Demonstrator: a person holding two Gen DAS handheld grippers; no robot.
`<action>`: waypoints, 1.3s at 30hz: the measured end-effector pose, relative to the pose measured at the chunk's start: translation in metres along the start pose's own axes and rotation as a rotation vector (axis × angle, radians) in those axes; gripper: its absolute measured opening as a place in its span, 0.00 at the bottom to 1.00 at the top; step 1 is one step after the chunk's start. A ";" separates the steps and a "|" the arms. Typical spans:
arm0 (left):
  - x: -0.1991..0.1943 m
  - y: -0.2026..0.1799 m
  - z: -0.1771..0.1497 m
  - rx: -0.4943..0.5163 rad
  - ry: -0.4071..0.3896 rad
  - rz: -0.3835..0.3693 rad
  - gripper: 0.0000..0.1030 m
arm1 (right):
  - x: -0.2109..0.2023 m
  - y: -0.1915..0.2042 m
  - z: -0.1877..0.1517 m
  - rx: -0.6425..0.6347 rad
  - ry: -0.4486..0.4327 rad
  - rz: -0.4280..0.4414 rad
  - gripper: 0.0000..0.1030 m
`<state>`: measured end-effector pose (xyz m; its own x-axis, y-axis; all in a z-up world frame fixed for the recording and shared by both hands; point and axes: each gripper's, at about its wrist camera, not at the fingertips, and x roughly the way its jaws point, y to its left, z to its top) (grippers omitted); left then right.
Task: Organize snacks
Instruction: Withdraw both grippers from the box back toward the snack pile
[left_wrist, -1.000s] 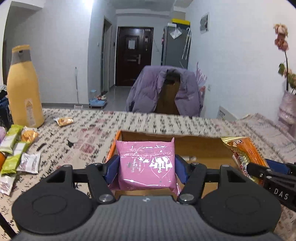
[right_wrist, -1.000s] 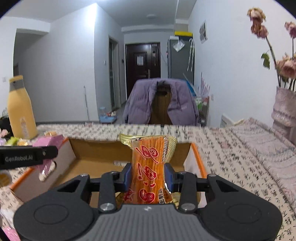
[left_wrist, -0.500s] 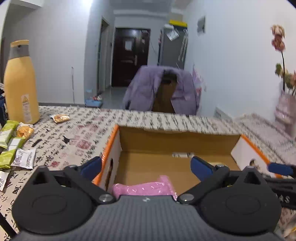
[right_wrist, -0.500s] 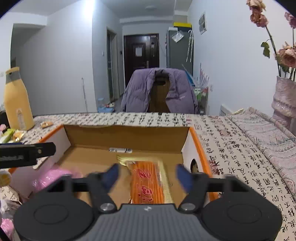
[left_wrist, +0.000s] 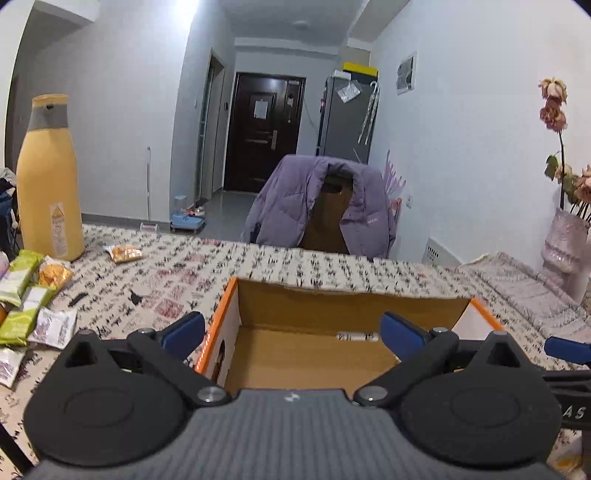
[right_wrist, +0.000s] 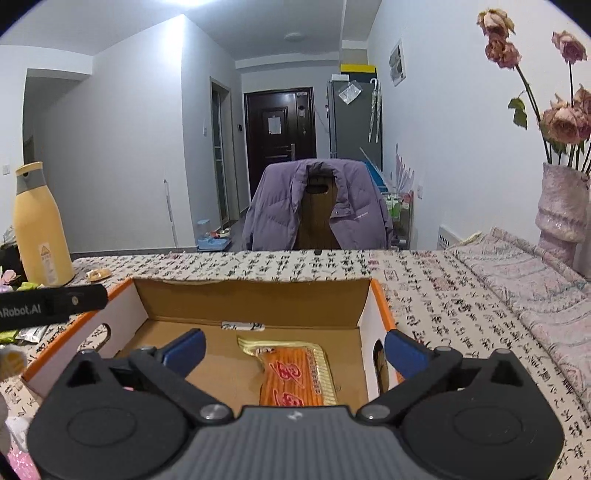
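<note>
Fingers (right_wrist: 184, 350) of the right gripper (right_wrist: 293, 350) are opening with nothing between them, the orange snack packet (right_wrist: 295, 376) lying flat in the cardboard box (right_wrist: 378, 295), so lift clear before fetching loose snacks (left_wrist: 22, 295) from the counter (left_wrist: 166, 280).

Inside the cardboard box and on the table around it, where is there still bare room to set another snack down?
In the cardboard box, the floor left of the orange packet, toward the left wall, is bare. The tablecloth between the box's right wall and the vase is free too. It is crowded beside the yellow bottle, where the green packets lie.
</note>
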<state>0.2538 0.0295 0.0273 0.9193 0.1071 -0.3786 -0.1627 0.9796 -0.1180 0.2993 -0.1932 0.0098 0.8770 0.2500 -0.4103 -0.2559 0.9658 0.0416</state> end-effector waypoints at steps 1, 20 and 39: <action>-0.003 -0.001 0.002 0.001 -0.007 -0.001 1.00 | -0.003 0.000 0.001 -0.003 -0.006 -0.001 1.00; -0.081 0.001 0.004 0.027 -0.053 -0.013 1.00 | -0.083 0.016 0.003 -0.038 -0.071 0.001 1.00; -0.161 0.016 -0.050 0.041 -0.030 -0.012 1.00 | -0.165 0.026 -0.064 -0.034 -0.031 0.004 1.00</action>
<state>0.0850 0.0192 0.0407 0.9314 0.0996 -0.3500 -0.1374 0.9869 -0.0848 0.1222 -0.2135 0.0206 0.8878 0.2565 -0.3822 -0.2727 0.9620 0.0122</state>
